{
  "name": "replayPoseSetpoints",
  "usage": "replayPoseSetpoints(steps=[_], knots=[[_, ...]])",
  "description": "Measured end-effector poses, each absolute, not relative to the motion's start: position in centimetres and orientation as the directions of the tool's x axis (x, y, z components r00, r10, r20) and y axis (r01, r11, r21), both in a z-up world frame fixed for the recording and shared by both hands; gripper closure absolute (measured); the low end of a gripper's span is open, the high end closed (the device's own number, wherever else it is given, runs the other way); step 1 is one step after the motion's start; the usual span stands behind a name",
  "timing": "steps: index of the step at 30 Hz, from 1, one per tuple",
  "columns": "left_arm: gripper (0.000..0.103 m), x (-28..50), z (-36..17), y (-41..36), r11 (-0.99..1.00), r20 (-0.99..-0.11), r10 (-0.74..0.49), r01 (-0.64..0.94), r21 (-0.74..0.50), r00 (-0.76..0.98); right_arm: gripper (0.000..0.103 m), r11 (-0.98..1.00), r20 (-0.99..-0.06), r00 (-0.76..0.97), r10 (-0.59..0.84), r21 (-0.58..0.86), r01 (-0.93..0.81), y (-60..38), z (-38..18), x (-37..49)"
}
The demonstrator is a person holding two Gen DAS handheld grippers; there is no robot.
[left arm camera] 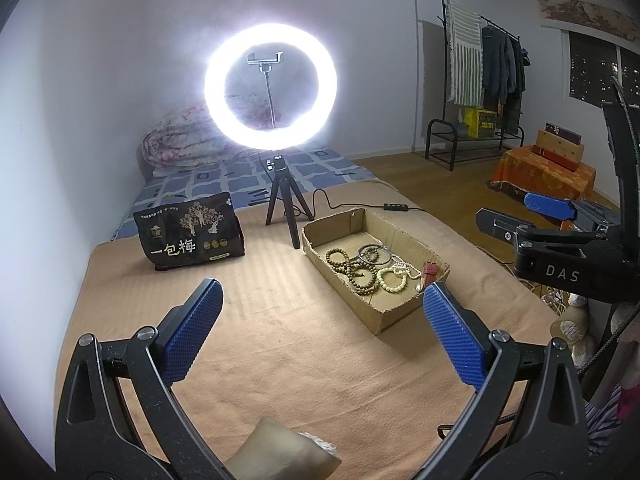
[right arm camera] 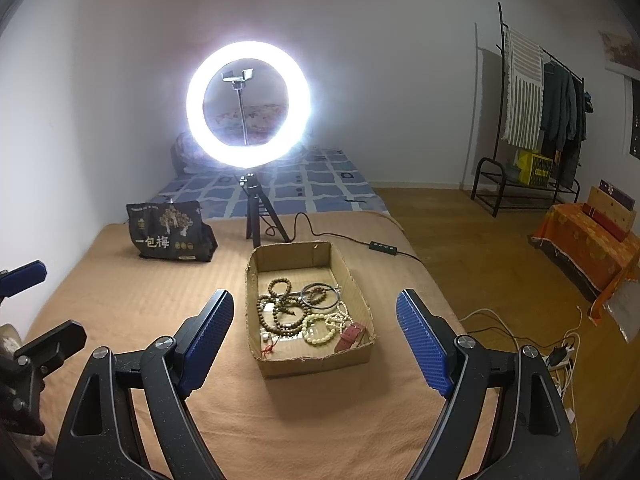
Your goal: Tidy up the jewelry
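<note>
An open cardboard box sits on a tan cloth-covered table. It holds brown bead strings, a cream bead bracelet, dark bangles and a red strap. My left gripper is open and empty, held above the table to the left of the box. My right gripper is open and empty, above the near end of the box; it also shows in the left wrist view.
A lit ring light on a small tripod stands behind the box, its cable and switch trailing right. A black printed bag stands at the back left. A bed, clothes rack and floor cables lie beyond.
</note>
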State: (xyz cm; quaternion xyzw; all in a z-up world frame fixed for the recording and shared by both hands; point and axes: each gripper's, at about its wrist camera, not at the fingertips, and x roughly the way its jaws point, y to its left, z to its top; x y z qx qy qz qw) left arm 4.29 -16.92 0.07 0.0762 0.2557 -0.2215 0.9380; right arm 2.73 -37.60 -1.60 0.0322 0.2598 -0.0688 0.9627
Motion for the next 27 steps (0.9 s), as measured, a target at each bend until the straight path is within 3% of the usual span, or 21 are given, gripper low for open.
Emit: replayPoseSetpoints(steps=[27], knots=[[0.001,4.25,0.01,-16.99,0.890,-0.514,-0.375,0.454,0.031,0.771,0.019,0.989,-0.510,0.852,-0.116,0.018,0.146,-38.13,-2.06,2.62]])
